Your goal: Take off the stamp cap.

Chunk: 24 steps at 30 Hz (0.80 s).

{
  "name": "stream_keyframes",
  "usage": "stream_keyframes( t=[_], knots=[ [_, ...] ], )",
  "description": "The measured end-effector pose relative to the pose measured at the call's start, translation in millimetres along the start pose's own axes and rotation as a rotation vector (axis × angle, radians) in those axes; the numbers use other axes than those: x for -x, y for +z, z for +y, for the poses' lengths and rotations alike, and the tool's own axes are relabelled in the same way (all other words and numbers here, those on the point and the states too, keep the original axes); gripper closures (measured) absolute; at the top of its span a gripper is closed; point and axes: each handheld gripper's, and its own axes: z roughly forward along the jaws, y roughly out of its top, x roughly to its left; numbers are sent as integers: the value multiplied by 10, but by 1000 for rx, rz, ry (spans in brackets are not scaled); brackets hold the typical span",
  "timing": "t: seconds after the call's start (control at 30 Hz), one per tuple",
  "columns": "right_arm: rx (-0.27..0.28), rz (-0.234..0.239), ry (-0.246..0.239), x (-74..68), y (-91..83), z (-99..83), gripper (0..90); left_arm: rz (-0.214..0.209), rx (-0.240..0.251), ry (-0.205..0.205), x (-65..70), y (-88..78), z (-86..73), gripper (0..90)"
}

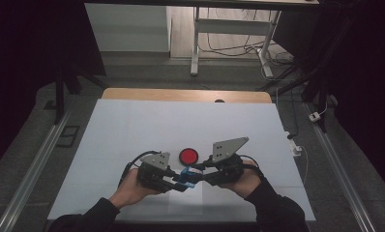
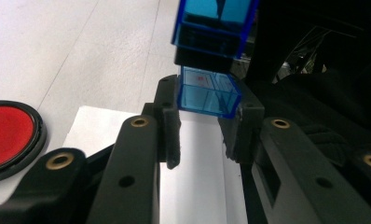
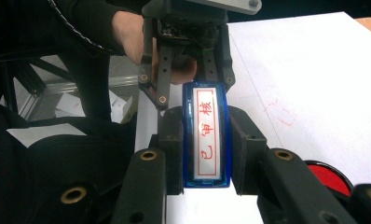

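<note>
Both grippers meet low over the white table [image 1: 132, 125]: the left gripper [image 1: 173, 181] clamps the clear blue cap [image 2: 207, 95], the right gripper [image 1: 199, 175] grips the blue stamp [image 3: 207, 135]. Just beyond sits the red ink pad [image 1: 188, 155].

Each hand carries a black tool: the left tool [image 1: 177, 182] and the right tool [image 1: 196, 175] both bear a grey three-cornered plate on top, with a black cable trailing from the body. In the gripper views the jaws are matte black link arms with brass-coloured pivot bushings, small screw holes and thick black pads [image 2: 170, 122] at the tips. The person wears dark long sleeves [image 1: 273, 203] reaching the wrists.
</note>
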Motion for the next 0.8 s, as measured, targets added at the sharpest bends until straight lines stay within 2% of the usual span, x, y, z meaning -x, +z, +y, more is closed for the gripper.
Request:
stream_keyframes(
  t=[0.1,0.2,0.4,0.57,0.8],
  knots=[
    [-7,-5,3,1,5,-6,700,14,-19,-9,-5,8,-3,691],
    [-14,-19,3,-7,10,-2,699,52,-24,-36,10,15,-7,689],
    [-15,-52,-4,-18,-1,-6,698,113,-45,-58,38,-20,-17,688],
    [-16,-74,2,-11,-5,-11,698,137,-63,-78,71,-57,-36,686],
    [-11,-92,15,-8,-29,-4,698,173,-75,-82,129,-112,-59,686]
  ],
)
